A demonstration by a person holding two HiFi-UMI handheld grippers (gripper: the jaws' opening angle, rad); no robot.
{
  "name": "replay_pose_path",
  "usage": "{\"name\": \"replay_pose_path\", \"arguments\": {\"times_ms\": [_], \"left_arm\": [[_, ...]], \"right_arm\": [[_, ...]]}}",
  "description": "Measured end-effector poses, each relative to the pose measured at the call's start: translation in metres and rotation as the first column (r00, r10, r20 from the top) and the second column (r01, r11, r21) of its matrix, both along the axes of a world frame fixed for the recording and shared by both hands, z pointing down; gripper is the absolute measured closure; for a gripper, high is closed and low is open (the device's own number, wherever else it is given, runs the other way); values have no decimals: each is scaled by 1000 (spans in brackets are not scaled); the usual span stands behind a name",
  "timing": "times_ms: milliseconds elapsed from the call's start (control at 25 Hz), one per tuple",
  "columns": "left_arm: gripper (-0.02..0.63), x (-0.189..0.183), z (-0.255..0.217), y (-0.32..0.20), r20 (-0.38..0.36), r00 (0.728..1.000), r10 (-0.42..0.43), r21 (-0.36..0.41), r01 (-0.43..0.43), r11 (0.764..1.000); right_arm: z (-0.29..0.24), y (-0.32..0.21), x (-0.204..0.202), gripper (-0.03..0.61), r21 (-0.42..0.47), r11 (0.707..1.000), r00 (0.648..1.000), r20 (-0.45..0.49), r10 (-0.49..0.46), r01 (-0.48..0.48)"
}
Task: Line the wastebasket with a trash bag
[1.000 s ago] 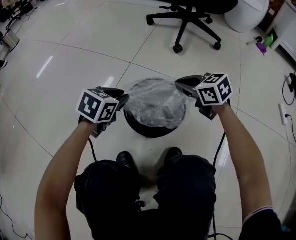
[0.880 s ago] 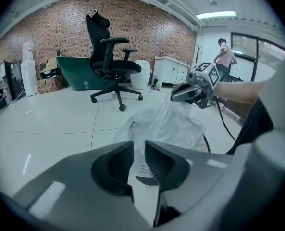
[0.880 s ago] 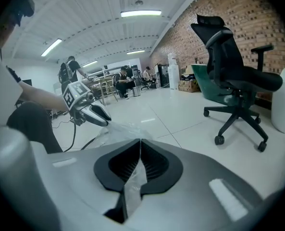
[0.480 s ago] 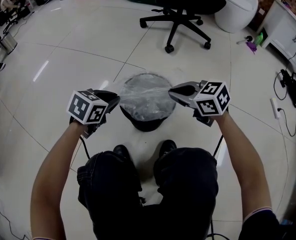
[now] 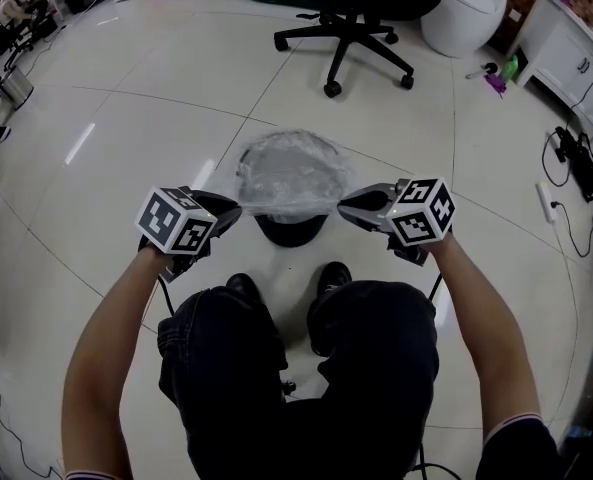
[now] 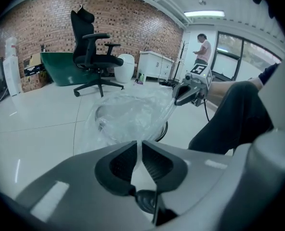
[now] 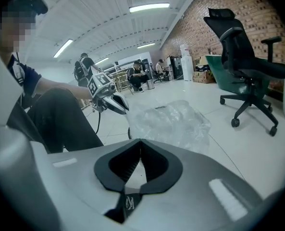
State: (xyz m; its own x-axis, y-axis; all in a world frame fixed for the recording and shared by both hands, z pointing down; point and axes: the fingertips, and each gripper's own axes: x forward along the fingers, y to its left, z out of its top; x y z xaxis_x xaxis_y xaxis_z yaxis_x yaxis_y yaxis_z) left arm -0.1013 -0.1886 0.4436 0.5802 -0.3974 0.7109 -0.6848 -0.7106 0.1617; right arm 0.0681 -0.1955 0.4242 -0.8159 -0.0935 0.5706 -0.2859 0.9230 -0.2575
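The black wastebasket stands on the pale tiled floor, and the clear trash bag hangs over it as a crumpled, puffed-out sheet that hides most of its top; only the near side of the wastebasket shows below the film. The bag's near edge is pulled taut above the wastebasket's near rim, stretched between the two tongs. The left gripper sits just left of the wastebasket; its jaws have just been closing, and a strip of film runs between the pads, pinched there. The right gripper sits just right of the wastebasket with jaws pressed together on the bag's other corner. The person's shoes rest on the near side of the wastebasket — an office chair stands well beyond it.
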Motion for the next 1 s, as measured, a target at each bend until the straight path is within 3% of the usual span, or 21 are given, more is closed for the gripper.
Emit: {"name": "replay_pose_path", "arguments": {"times_ms": [440,1000], "left_arm": [[578,6,53,28,40,998,46,-131,-41,991],[578,10,116,9,-2,994,-105,-233,102,967]], "right_arm": [[54,27,4,575,-103,994,994,-103,-38,27],[114,-2,8,575,-173,979,984,-160,79,-107]]}}
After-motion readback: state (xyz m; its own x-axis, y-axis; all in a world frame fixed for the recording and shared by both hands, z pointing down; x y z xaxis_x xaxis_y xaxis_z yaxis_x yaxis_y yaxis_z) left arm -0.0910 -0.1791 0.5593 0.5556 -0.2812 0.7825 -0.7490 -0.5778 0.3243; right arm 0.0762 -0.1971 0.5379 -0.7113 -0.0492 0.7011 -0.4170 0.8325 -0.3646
